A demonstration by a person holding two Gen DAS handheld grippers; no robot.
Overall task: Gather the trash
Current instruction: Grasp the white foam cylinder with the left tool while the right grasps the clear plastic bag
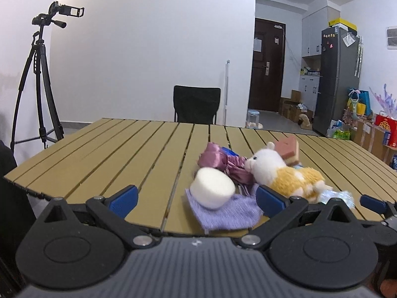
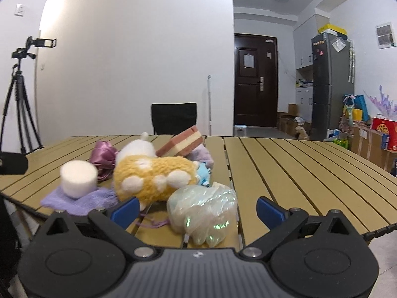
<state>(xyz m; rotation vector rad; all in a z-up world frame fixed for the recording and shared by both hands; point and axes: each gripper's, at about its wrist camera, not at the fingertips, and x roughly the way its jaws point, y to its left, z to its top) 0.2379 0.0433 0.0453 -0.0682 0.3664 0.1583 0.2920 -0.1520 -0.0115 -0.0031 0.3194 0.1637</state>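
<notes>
A heap of items lies near the front edge of the slatted tan table (image 1: 99, 154). My left gripper (image 1: 197, 200) is open, with a white foam cylinder (image 1: 212, 191) on a purple knit cloth (image 1: 223, 213) between its blue fingers, untouched. Behind lie a pink satin cloth (image 1: 218, 161), a white-and-yellow plush toy (image 1: 285, 173) and a pink-and-cream sponge (image 1: 289, 149). My right gripper (image 2: 197, 212) is open around a crumpled clear plastic bag (image 2: 203, 211), pads apart from it. The plush toy (image 2: 153, 176), the foam cylinder (image 2: 78, 178) and the sponge (image 2: 183, 142) lie beyond.
A black chair (image 1: 197, 104) stands behind the table's far edge. A camera tripod (image 1: 39, 79) is on the left. A dark door (image 2: 255, 82), a grey fridge (image 2: 332, 84) and stacked boxes and bags (image 2: 382, 134) fill the right side of the room.
</notes>
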